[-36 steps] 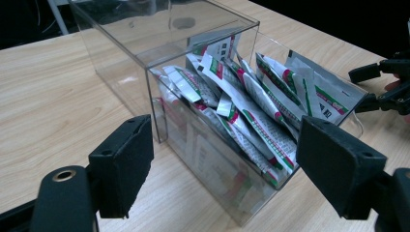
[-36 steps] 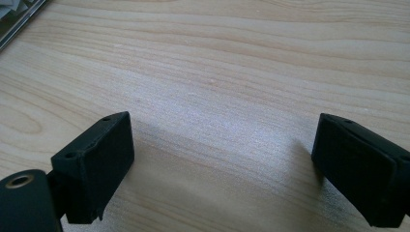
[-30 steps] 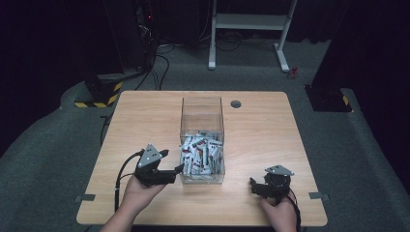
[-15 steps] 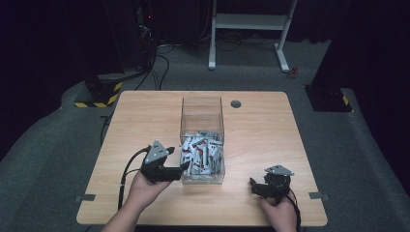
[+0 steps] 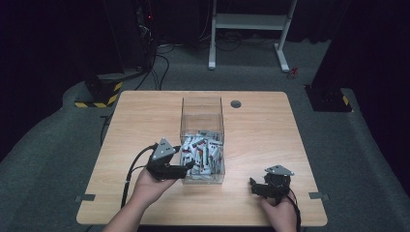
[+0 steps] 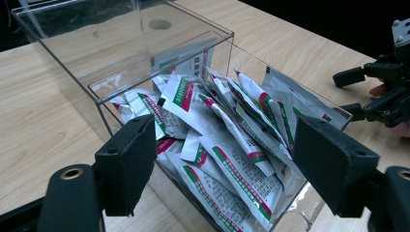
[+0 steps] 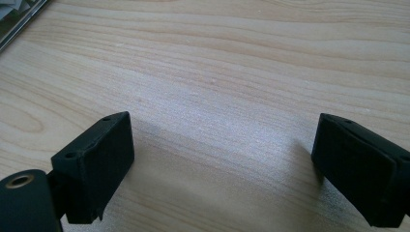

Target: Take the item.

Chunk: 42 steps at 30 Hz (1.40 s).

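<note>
High view: the left gripper sits at the near left corner of the clear box, mid-table, with sachets piled inside. The right gripper rests near the front edge, well apart.

Left gripper view: jaws spread wide, empty, poised over the box's near rim; the sachets lie between them.

Right gripper view: jaws wide apart over bare table, holding nothing.

Right tongs jaws spread wide, bare wooden table beneath
</note>
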Tool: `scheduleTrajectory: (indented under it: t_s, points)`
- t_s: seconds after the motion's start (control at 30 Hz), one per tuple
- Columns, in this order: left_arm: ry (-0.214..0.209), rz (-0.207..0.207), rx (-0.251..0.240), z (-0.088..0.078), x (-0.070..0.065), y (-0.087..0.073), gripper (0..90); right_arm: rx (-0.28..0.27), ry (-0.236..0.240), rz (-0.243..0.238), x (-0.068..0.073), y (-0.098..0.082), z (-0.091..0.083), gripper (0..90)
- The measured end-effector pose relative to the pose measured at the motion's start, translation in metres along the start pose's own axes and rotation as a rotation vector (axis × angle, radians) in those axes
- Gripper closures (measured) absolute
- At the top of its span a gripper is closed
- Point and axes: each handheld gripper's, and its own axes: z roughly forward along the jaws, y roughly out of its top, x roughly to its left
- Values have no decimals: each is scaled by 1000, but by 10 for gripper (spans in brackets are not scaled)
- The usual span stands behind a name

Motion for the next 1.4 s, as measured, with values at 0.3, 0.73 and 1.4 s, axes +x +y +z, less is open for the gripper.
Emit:
scheduleTrajectory:
  t_s: [0.3, 0.73, 1.4]
  points:
    - [-17, -1, 22, 11, -3, 4, 261, 0, 2, -1, 0, 0, 0, 77]
    - [-20, 8, 33, 25, -4, 4, 353, 1, 3, -4, 0, 0, 0, 77]
    - [-14, -37, 72, 38, -4, 4, 551, 1, 6, -5, 0, 0, 0, 77]
